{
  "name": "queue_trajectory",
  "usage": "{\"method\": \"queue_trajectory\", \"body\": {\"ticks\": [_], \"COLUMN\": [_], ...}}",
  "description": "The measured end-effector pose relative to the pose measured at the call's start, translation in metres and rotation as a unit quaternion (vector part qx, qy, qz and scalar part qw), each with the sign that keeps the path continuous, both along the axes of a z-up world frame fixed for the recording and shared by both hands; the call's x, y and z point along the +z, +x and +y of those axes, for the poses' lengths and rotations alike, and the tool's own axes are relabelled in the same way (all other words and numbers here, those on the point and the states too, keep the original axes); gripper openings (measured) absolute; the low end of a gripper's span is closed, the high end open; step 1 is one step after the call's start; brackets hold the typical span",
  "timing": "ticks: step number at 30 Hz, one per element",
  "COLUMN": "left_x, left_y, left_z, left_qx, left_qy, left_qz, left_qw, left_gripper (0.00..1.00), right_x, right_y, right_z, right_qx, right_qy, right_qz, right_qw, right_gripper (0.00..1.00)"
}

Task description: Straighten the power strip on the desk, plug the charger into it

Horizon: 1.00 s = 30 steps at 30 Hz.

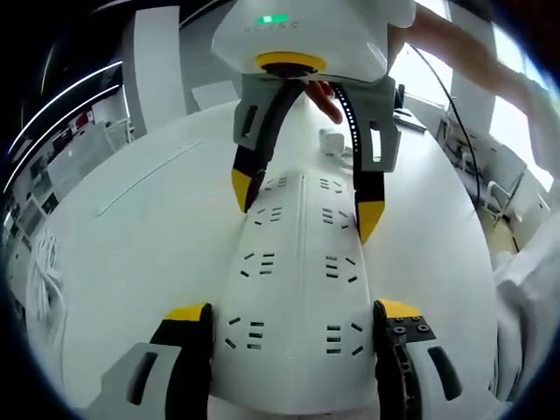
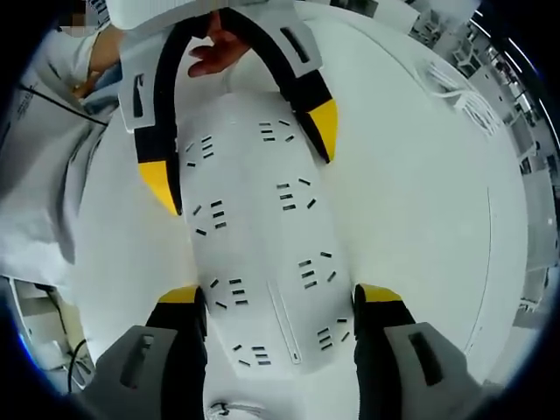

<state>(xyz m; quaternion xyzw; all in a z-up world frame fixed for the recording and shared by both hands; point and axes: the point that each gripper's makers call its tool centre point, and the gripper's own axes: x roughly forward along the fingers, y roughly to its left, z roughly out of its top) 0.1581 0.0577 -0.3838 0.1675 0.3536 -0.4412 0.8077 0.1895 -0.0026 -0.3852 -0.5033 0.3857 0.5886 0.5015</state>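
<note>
A: Where does the long white plastic power strip (image 1: 297, 289) lie?

B: Flat on the white rounded surface (image 1: 131, 254), running lengthwise between both sets of jaws. The left gripper (image 1: 293, 319) brackets one end, its yellow-tipped jaws spread to either side of the casing. The right gripper (image 2: 278, 302) does the same at the far end.

A: Are they clamping it?

B: Hard to say. The tips sit at the edges, but I cannot tell whether they press the sides or merely flank them.

A: What could go wrong?

B: If one pair pushes sideways harder than the other, the strip would pivot instead of straightening. If the jaws are only loosely set, it could slip out when turned. Its cord, off past the right jaws, may drag it back.

A: And the charger?

B: A small white block (image 1: 331, 140) beyond the right gripper, possibly it; too blurred to confirm.
</note>
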Motion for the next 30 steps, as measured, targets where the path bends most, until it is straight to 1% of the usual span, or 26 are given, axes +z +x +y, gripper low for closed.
{"method": "queue_trajectory", "body": {"ticks": [20,29,30], "left_x": [0.0004,0.0003,0.0003], "left_y": [-0.0004,0.0001,0.0002], "left_z": [-0.0002,0.0008,0.001], "left_qx": [-0.009,-0.014,-0.014], "left_qy": [0.003,0.005,0.006], "left_qz": [0.002,0.004,0.004], "left_qw": [1.0,0.9999,0.9999], "left_gripper": [0.76,0.76,0.76], "right_x": [0.0002,0.0007,0.001], "right_y": [-0.0009,-0.0029,-0.0038], "right_z": [-0.0008,-0.0005,-0.0007], "right_qx": [-0.012,-0.023,-0.027], "right_qy": [0.003,0.013,0.019], "right_qz": [0.0,0.0,0.0], "right_qw": [0.9999,0.9996,0.9995], "right_gripper": [0.67,0.67,0.67]}}
